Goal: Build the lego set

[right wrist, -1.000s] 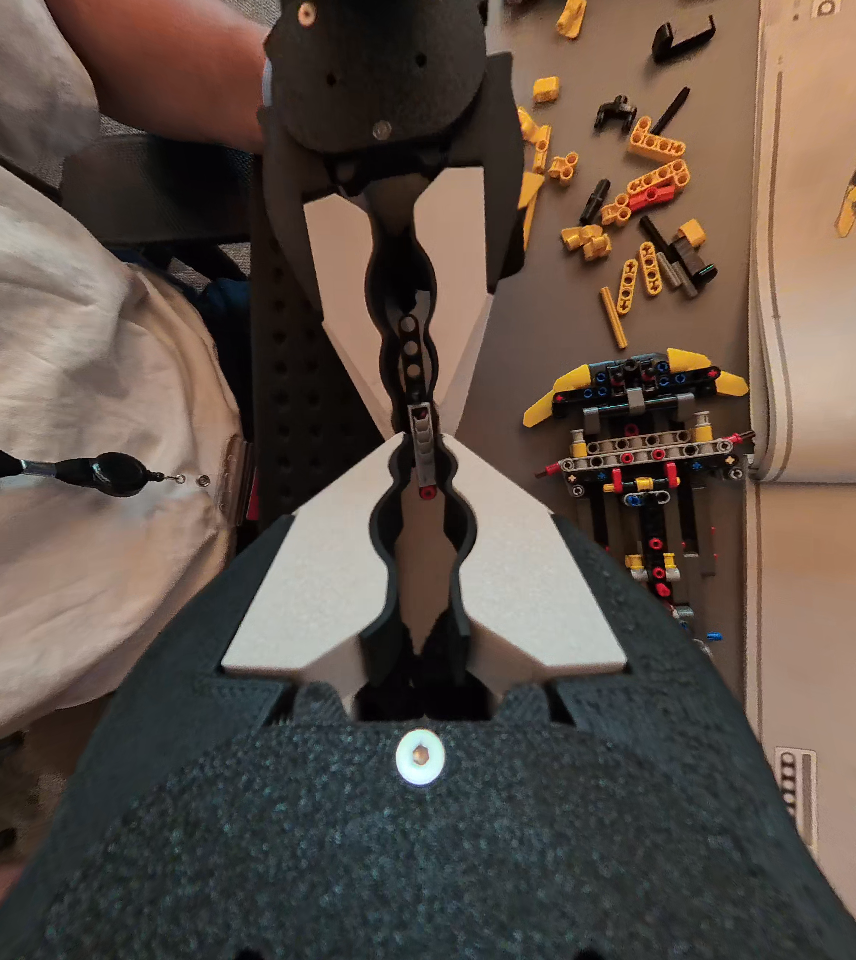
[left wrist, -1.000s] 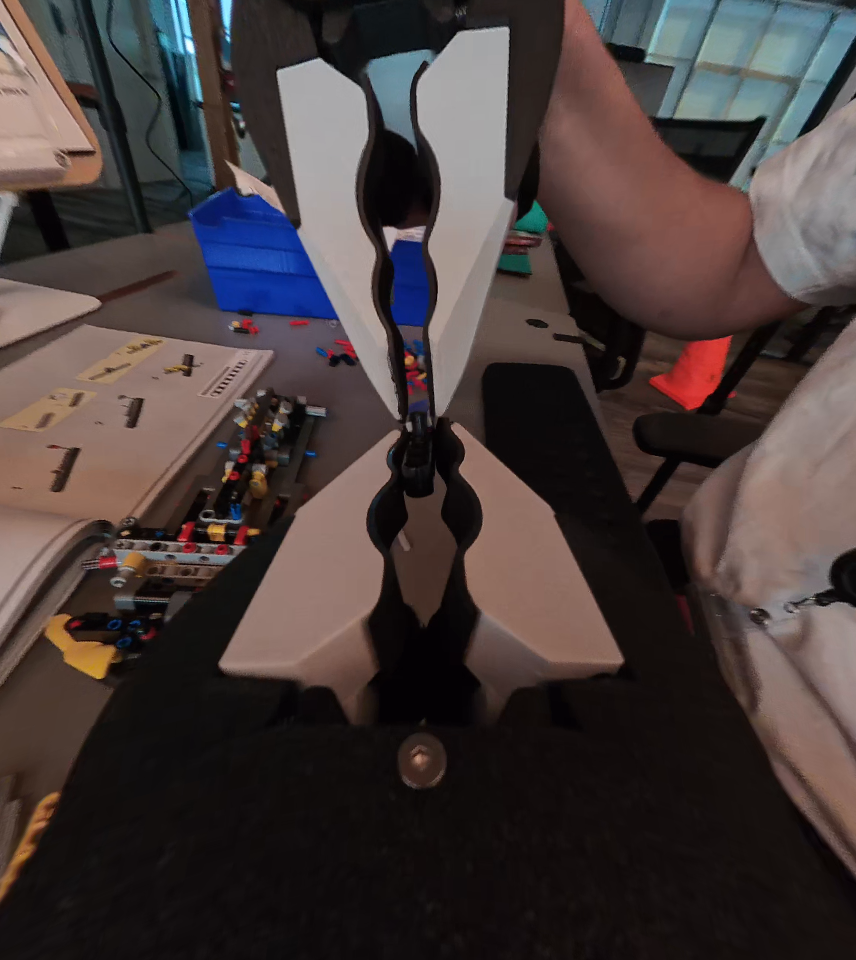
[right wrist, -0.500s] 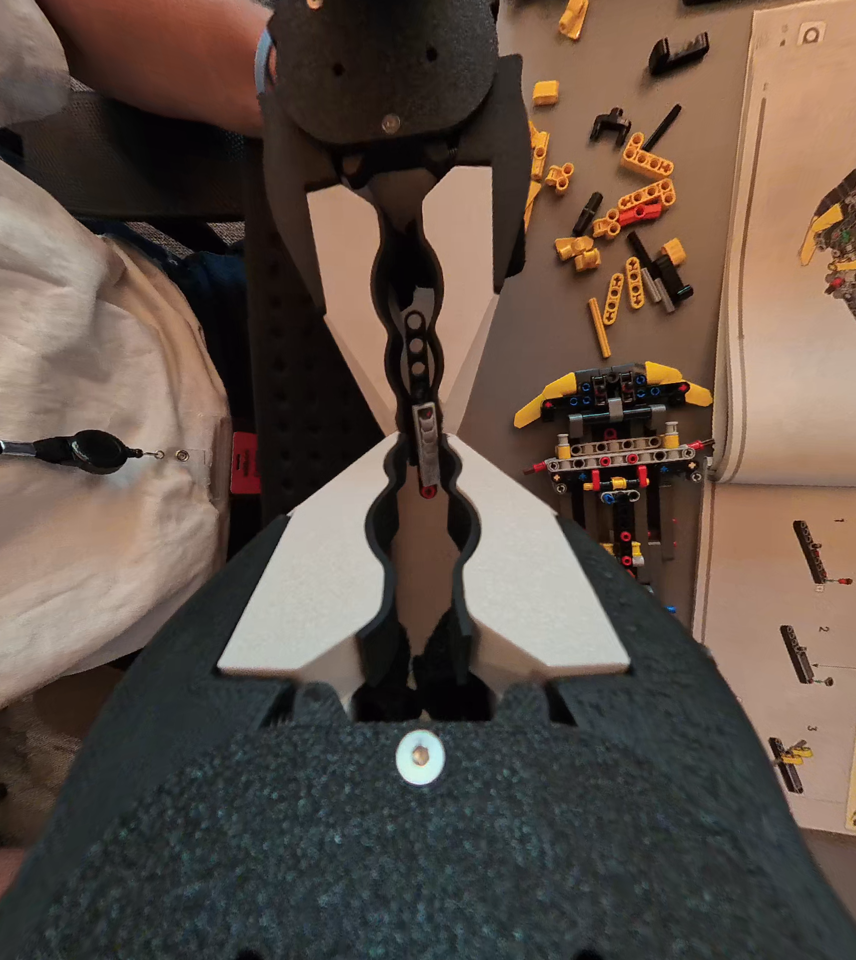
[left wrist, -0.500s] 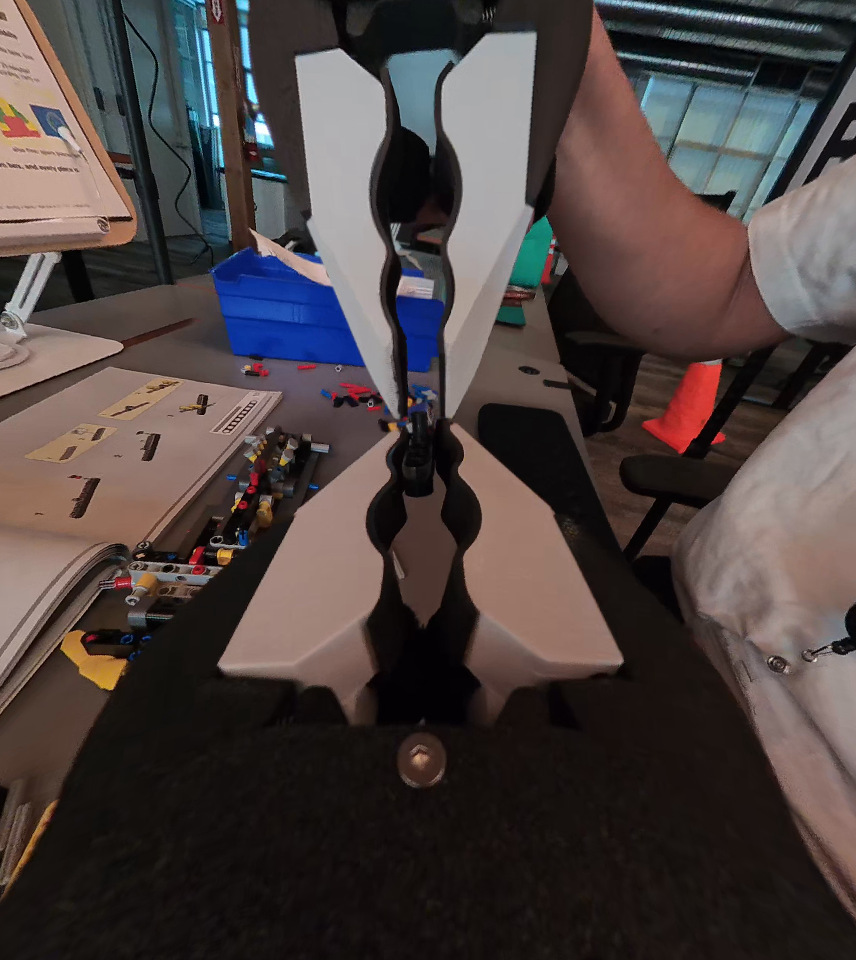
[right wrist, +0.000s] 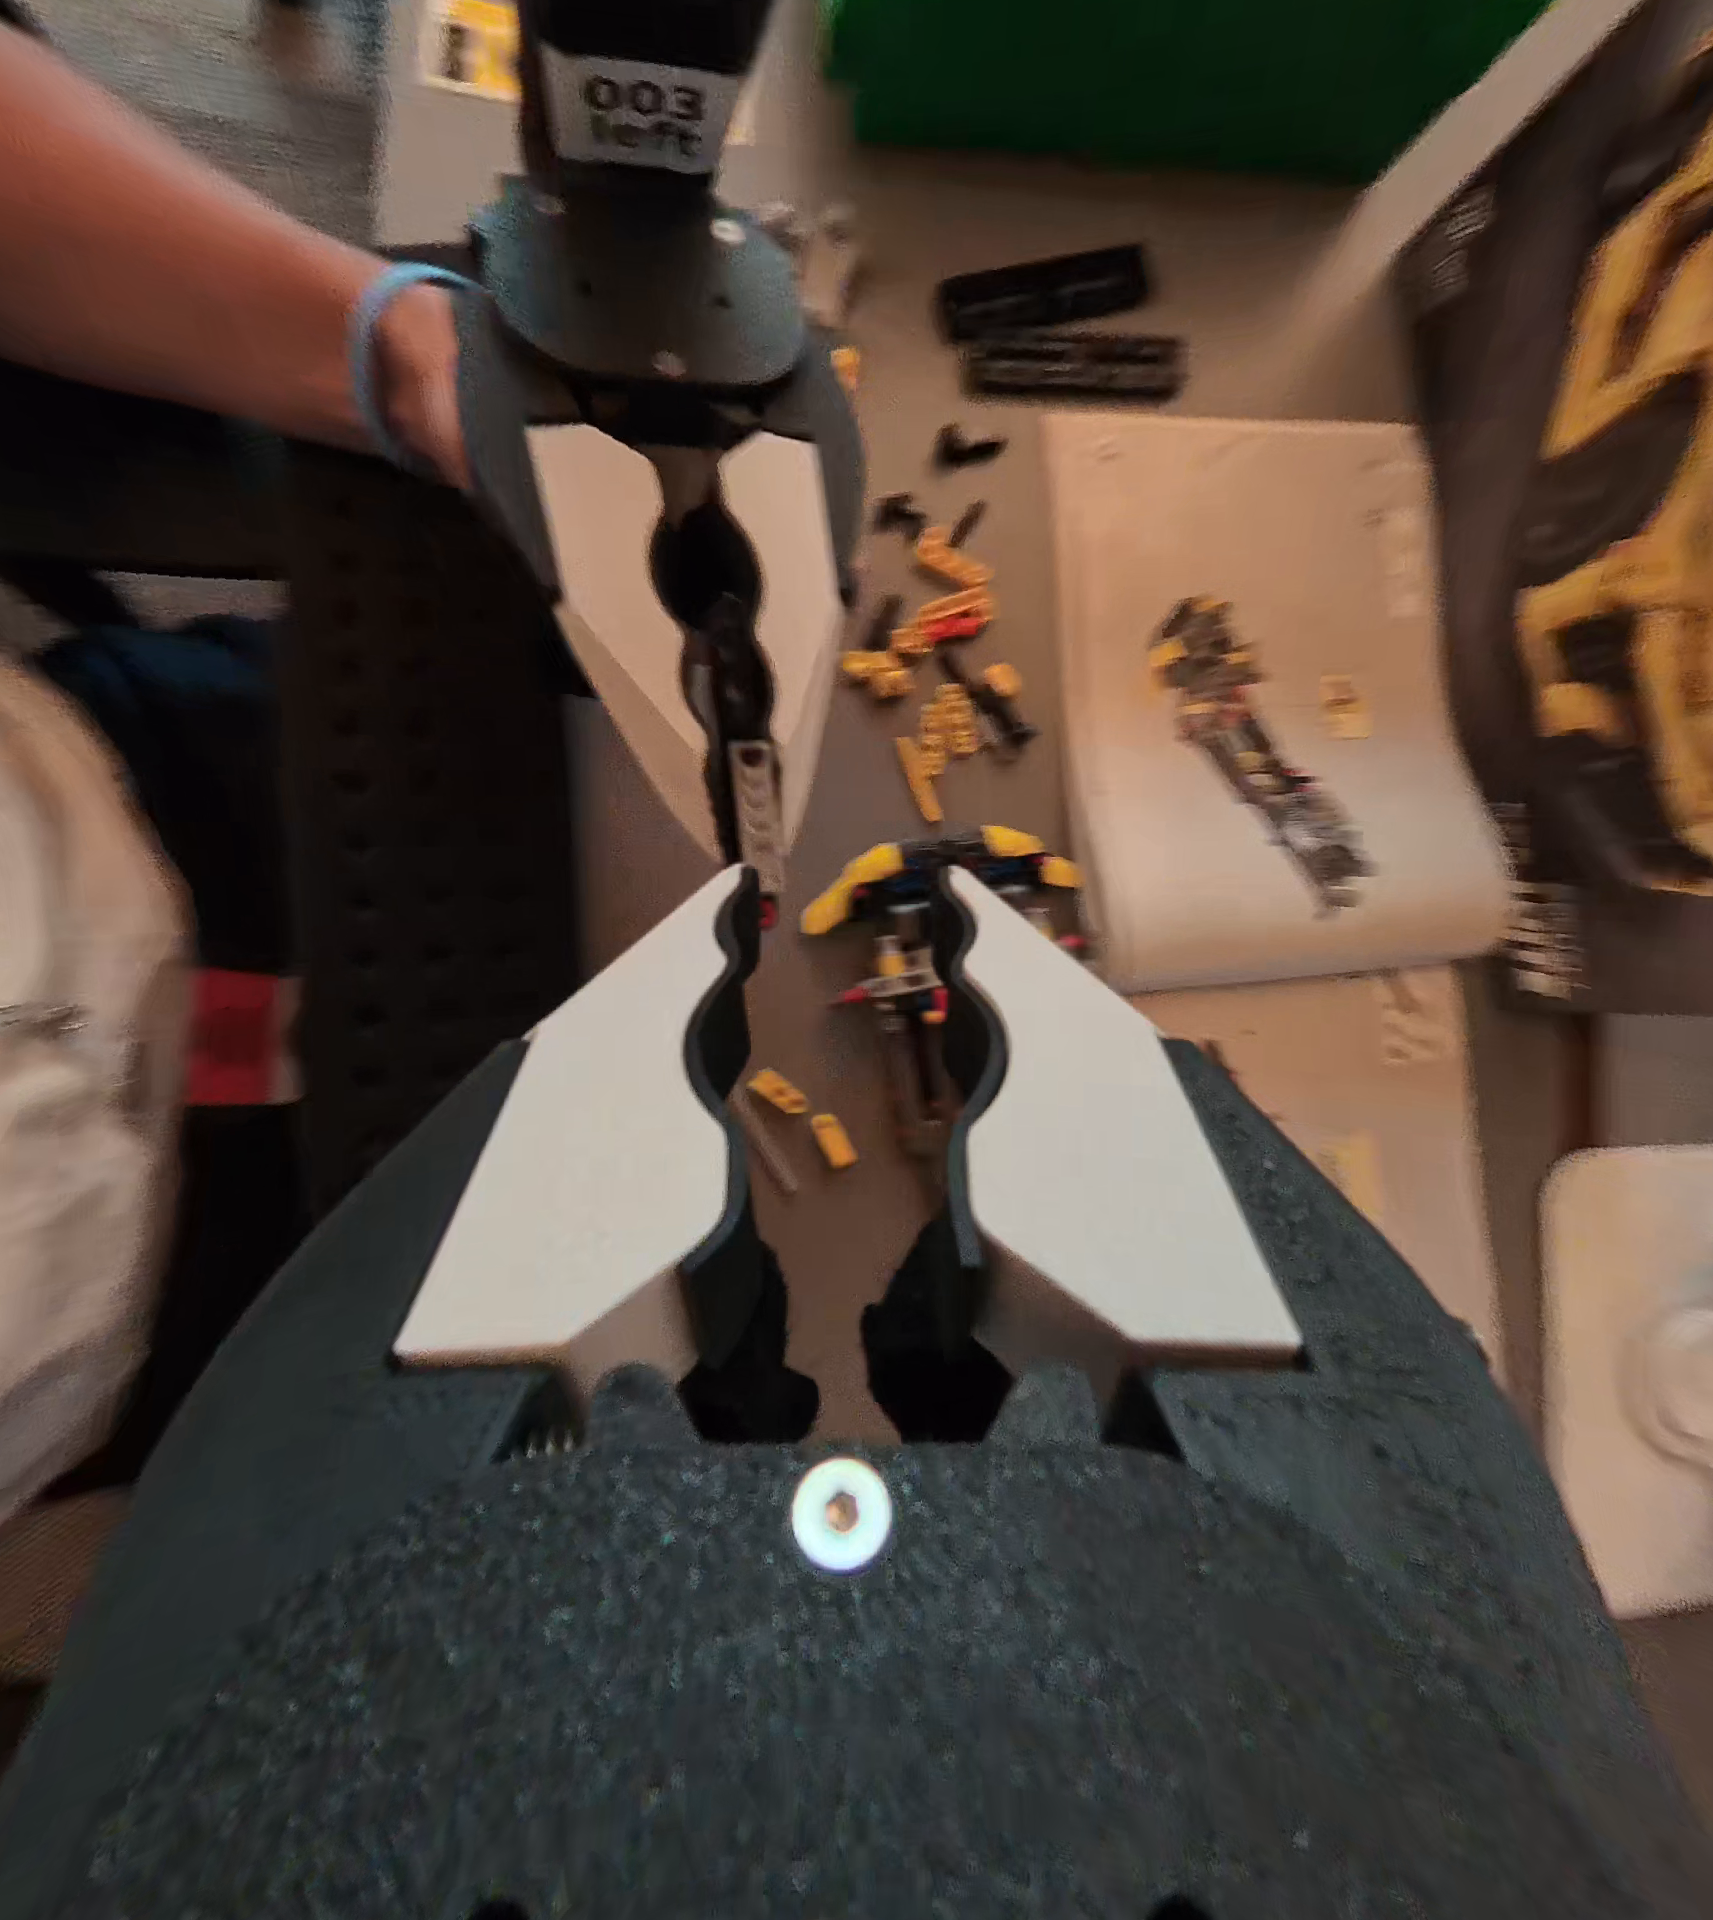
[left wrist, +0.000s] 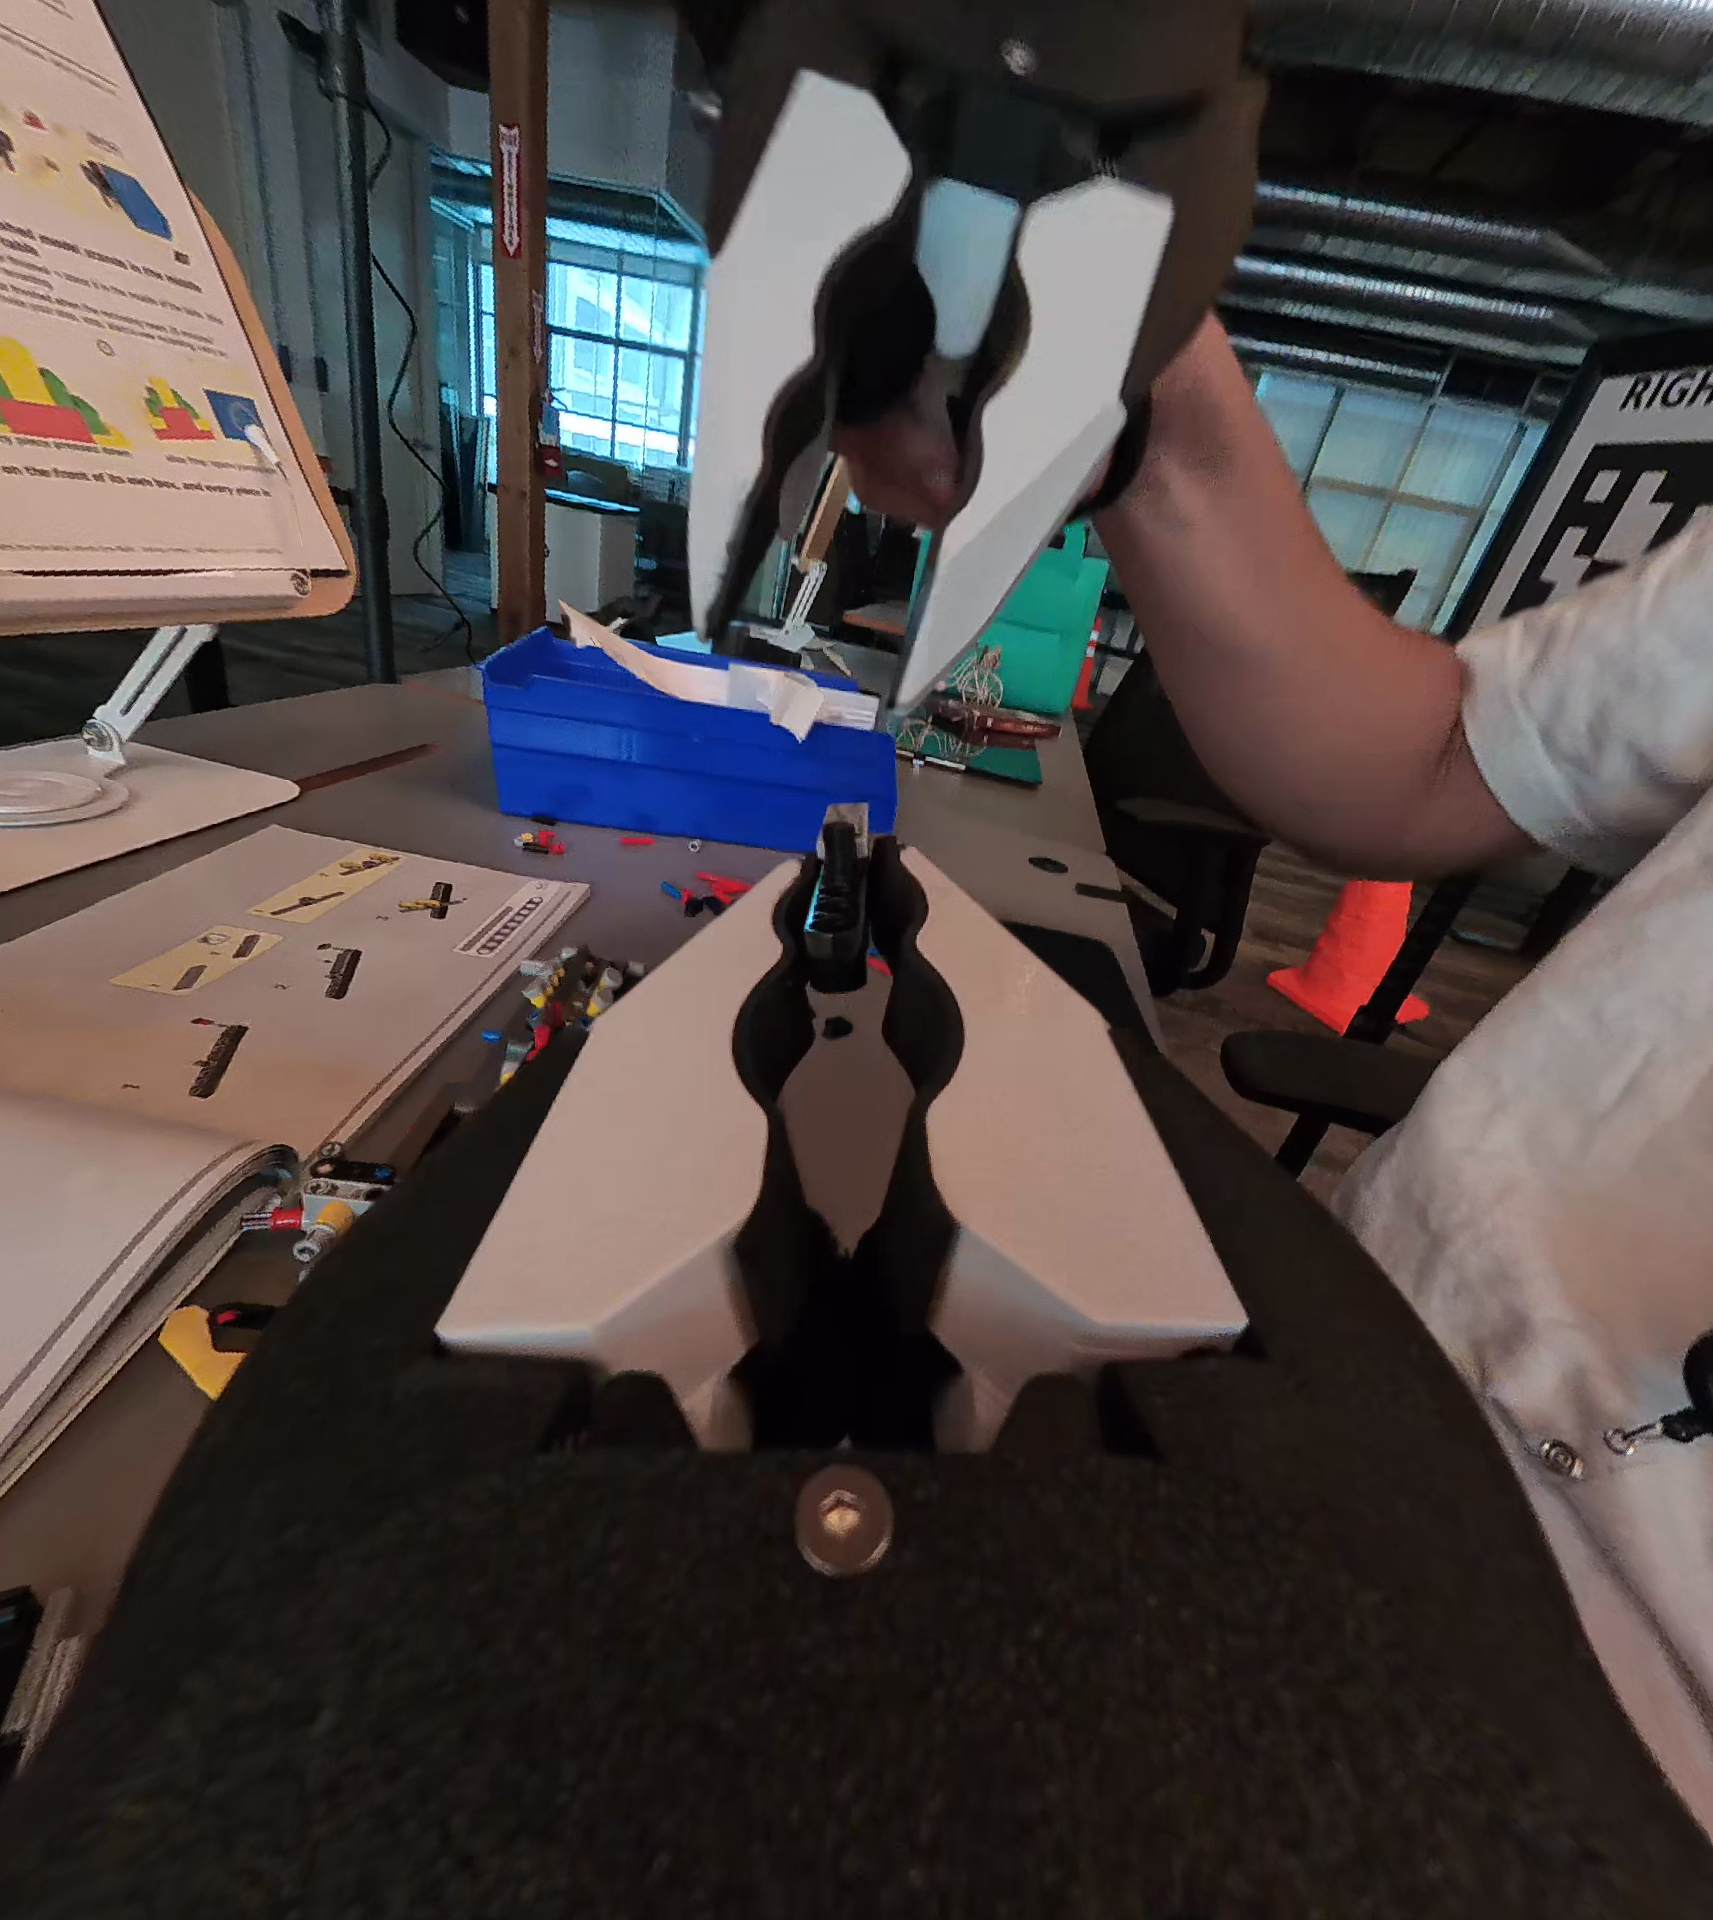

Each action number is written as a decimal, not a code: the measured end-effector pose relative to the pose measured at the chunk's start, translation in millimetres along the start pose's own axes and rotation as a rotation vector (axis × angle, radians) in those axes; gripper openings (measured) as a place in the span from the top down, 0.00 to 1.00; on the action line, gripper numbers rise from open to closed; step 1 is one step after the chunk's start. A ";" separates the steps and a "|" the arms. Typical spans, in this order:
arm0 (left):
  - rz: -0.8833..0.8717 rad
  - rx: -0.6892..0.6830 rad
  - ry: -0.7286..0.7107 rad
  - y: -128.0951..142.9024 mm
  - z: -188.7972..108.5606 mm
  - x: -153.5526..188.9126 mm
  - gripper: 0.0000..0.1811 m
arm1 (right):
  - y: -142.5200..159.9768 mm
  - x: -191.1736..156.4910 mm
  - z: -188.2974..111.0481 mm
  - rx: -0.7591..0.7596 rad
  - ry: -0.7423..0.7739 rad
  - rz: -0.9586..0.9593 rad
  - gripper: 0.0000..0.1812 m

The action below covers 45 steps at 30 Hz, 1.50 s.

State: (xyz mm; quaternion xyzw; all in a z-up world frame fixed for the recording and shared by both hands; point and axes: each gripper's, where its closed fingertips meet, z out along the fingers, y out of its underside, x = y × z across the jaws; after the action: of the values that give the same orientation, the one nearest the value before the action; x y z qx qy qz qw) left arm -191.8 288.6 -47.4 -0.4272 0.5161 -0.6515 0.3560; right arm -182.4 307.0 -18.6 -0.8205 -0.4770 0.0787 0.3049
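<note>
My left gripper (left wrist: 844, 883) is shut on a black beam (left wrist: 836, 920) with a grey beam (left wrist: 848, 819) joined at its tip. It holds them in the air over the table edge. In the right wrist view the left gripper (right wrist: 756, 831) points toward me with the grey beam (right wrist: 758, 810) sticking out. My right gripper (right wrist: 850, 883) is open and empty, just beside the grey beam's end. It hangs above in the left wrist view (left wrist: 810, 665). The part-built black and yellow model (right wrist: 935, 883) lies on the table below.
An open instruction booklet (left wrist: 208, 987) lies left of the model. A blue bin (left wrist: 686, 769) stands at the back. Loose yellow and black pieces (right wrist: 945, 665) lie beyond the model. The set's box (right wrist: 1662, 520) is on the right. A sheet holder (left wrist: 52, 312) stands far left. About 4 cm separates my left fingertips from my right.
My right gripper has opened, let go of the grey beam and drawn back and upward. The grey beam stays on the black beam in my left gripper. Both views have tilted.
</note>
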 end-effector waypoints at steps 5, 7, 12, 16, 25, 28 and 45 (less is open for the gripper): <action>-0.103 0.049 -0.017 -7.4 -6.8 -12.5 0.96 | 14.5 2.9 9.9 0.042 0.366 -0.190 0.78; -0.154 0.056 -0.016 -6.9 -8.2 -17.3 0.96 | 17.4 3.1 16.3 0.005 0.493 -0.269 0.78; -0.164 0.043 -0.041 -3.7 -9.1 -22.8 0.96 | 14.3 8.6 30.9 -0.045 0.602 -0.312 0.75; -0.169 0.034 -0.042 -1.7 -8.3 -22.9 0.96 | 13.0 10.5 45.5 -0.099 0.642 -0.400 0.79; -0.180 0.004 -0.037 4.0 -4.7 -21.5 0.96 | 17.4 16.9 53.5 -0.146 0.704 -0.437 0.91; -0.190 -0.004 -0.035 5.9 -3.6 -21.2 0.96 | 18.5 17.6 52.6 -0.154 0.722 -0.449 0.93; -0.213 -0.108 -0.147 17.0 1.4 -36.5 0.92 | 33.3 30.7 59.9 -0.188 0.793 -0.485 0.93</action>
State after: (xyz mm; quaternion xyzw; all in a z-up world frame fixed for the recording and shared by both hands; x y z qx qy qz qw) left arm -176.2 317.4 -70.8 -0.5445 0.4748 -0.6238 0.2982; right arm -166.8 346.0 -80.8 -0.6764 -0.5067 -0.3574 0.3975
